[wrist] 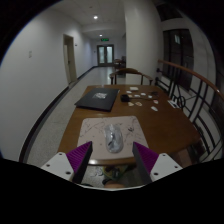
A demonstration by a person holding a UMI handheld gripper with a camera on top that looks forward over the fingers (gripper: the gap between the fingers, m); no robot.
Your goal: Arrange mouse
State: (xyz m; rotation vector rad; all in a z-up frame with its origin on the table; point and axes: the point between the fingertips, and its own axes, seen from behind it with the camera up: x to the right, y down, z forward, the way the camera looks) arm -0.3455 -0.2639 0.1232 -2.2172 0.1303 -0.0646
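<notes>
mouse (117,135) on mat (100,131) just beyond open hand-held gripper (112,160)

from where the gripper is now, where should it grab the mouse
Grip the mouse across its two long sides, near the middle. It lies on the pale mat just ahead of the gripper, apparently lengthwise to it, so come straight forward and down with the open jaws either side.

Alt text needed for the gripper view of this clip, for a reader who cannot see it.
An open gripper hovers over a wooden table, its purple-padded fingers flanking a grey mouse on a pale mat just ahead. A dark laptop lies farther along, with a corridor beyond.
</notes>
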